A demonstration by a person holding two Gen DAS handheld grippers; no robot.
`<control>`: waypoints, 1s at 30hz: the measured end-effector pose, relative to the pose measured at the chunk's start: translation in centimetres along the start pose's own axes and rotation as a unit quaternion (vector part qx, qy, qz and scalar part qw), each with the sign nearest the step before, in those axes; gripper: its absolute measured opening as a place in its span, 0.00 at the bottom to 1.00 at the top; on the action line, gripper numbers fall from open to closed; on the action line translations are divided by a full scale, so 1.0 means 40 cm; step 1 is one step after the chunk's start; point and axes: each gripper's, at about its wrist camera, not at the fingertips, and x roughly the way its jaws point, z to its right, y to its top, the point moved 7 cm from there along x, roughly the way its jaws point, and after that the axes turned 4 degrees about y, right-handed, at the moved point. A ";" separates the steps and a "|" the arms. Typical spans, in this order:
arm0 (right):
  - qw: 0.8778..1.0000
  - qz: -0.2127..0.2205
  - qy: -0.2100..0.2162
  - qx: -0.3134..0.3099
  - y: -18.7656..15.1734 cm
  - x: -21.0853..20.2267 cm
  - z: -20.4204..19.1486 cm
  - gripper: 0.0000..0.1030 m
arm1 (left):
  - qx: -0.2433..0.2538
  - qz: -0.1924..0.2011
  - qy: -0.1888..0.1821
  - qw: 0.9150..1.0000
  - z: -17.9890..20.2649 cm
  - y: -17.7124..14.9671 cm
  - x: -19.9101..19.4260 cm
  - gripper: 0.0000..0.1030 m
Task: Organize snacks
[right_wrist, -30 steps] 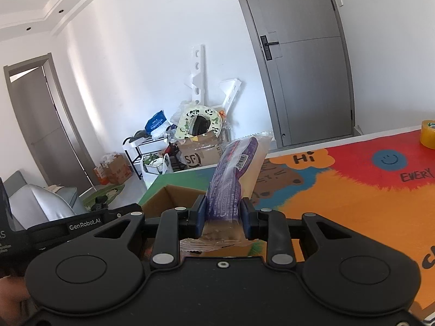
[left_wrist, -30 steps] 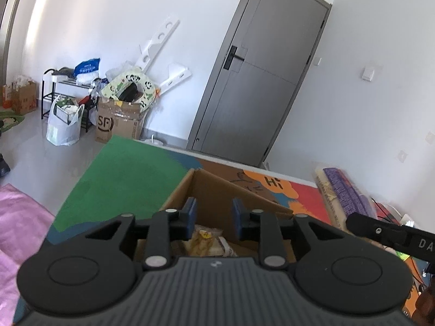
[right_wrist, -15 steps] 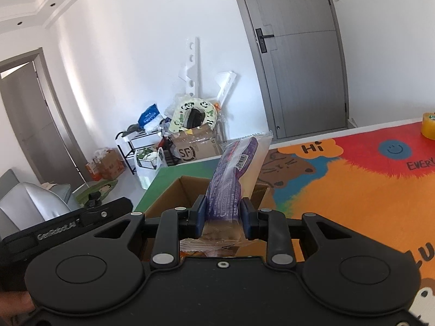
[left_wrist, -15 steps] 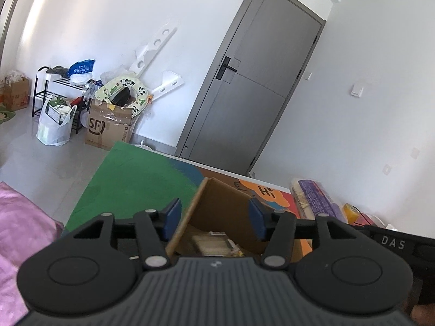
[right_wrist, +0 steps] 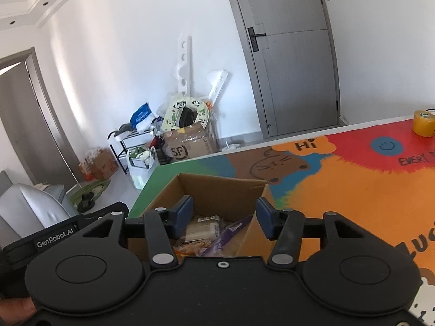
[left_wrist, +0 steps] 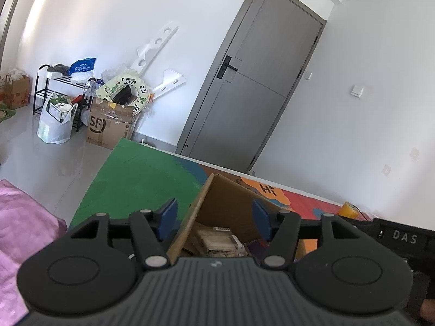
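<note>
Holding both grippers spread wide and empty over the cardboard box (right_wrist: 217, 190) — your right gripper (right_wrist: 224, 217) has nothing between its blue pads (right_wrist: 182, 212), and the left gripper (left_wrist: 214, 218) is parted the same way, straddling the box's near-left wall. Inside the box you've got a purple snack pack (right_wrist: 231, 233) lying slanted against the right wall, plus a pale wrapped packet (right_wrist: 202, 229) beside it and something orange under both, too crushed together to identify. The box sits on the colourful play mat (right_wrist: 339, 190), at the edge where green meets orange. My read: you're between items — one snack is in, and the next move is to pull one gripper clear of the box and go find another snack. Problem is neither view shows any loose snacks right now; the only other thing on the mat is the yellow tape roll (right_wrist: 422, 123) at the far right, well apart from the box, and that's not a snack. Box floor is mostly hidden by both gripper bodies, so you can't judge how full it is. Left view cuts the box's right side off behind the right gripper's housing. Swing a camera out before committing.
</note>
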 end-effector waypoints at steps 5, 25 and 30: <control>1.000 -0.005 0.001 0.019 -0.022 -0.021 0.052 0.51 | 0.023 -0.002 0.005 1.000 0.041 -0.010 -0.005 0.75; 0.998 0.007 0.024 0.051 -0.058 -0.149 0.202 0.88 | 0.072 -0.031 0.045 0.996 0.168 -0.068 -0.054 0.95; 0.998 0.015 0.022 0.049 -0.072 -0.190 0.211 1.00 | 0.083 -0.028 0.050 0.995 0.178 -0.075 -0.082 0.97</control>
